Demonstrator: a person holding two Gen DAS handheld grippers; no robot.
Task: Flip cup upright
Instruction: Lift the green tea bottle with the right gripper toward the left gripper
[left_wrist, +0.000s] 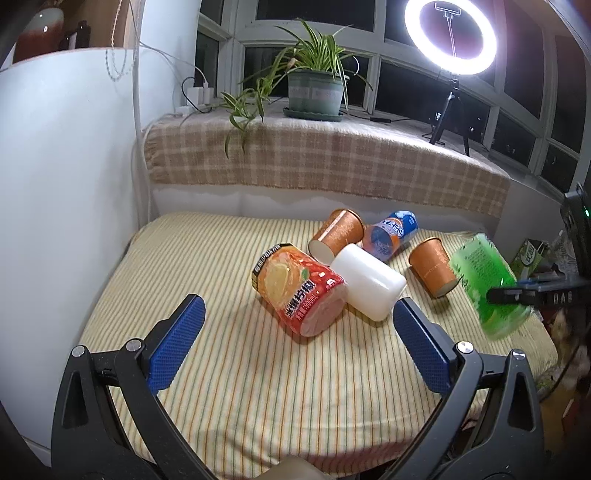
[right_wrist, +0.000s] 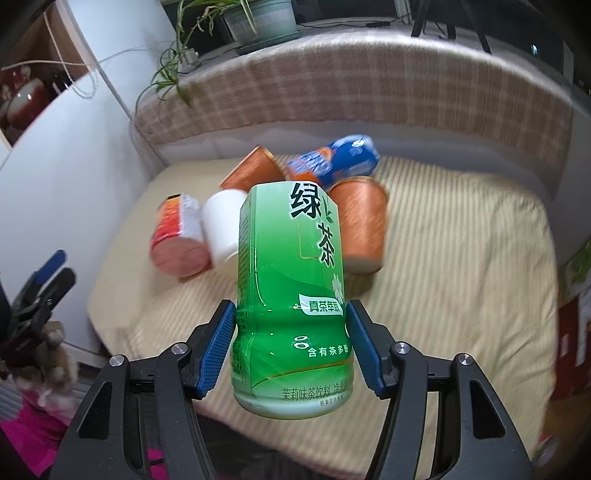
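Left wrist view, from left to right: the left gripper (left_wrist: 297, 343) hangs with its jaws spread wide and empty above the striped cloth (left_wrist: 221, 369). Ahead of it lie a red-orange drink cup (left_wrist: 299, 290) on its side, a white cup (left_wrist: 367, 280) on its side touching it, an orange paper cup (left_wrist: 337, 236) tipped behind, a blue-labelled cup (left_wrist: 391, 234) also lying down, and a second orange paper cup (left_wrist: 434, 266) that appears to stand mouth-down. At the far right the green tea cup (left_wrist: 487, 280) is held tilted above the cloth.

Right wrist view: the right gripper (right_wrist: 291, 347) clamps the green tea cup (right_wrist: 291, 295) near its narrowed waist, blue pads (right_wrist: 219, 347) pressing both sides; the cup is off the cloth, and it cannot be told which end is its mouth.

Likely hazards, as judgement:
- The grip sits low on a glossy, curved label, so the cup may slide or pivot between the pads as it is turned.
- The thin wall may buckle if it is squeezed harder.
- The soft, uneven cloth may let the cup topple once released.
- The cluster of cups lies just beyond the held cup; setting it down too near could knock them.
- Background blur suggests fast motion, which raises the slip risk.
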